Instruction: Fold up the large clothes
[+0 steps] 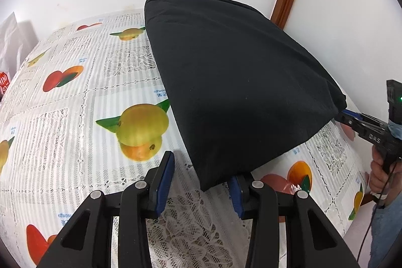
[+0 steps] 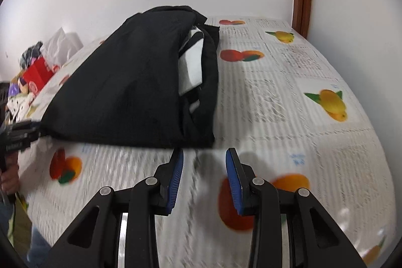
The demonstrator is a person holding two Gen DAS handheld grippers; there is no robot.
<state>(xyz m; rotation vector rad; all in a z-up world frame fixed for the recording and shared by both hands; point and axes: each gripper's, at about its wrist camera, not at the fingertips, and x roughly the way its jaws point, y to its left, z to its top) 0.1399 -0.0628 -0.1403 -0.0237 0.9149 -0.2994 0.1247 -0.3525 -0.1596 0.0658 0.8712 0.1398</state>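
We find the black garment (image 1: 238,79) folded on the table (image 1: 75,104), running from the far edge towards the near edge, with white cloth showing in its open side. The left gripper (image 1: 201,167) stands apart, the garment's near corner draped over one fingertip. The right gripper (image 2: 204,151) stands apart at the other near corner, nothing clamped.

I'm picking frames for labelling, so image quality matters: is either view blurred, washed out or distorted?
Left wrist view: sharp on the fruit-print tablecloth and black garment, white wall nearly blown out, strong fisheye bending. Right wrist view: motion blur smears the tablecloth print, worst close to the right gripper; the garment edges are soft; same fisheye curvature and dark corners.
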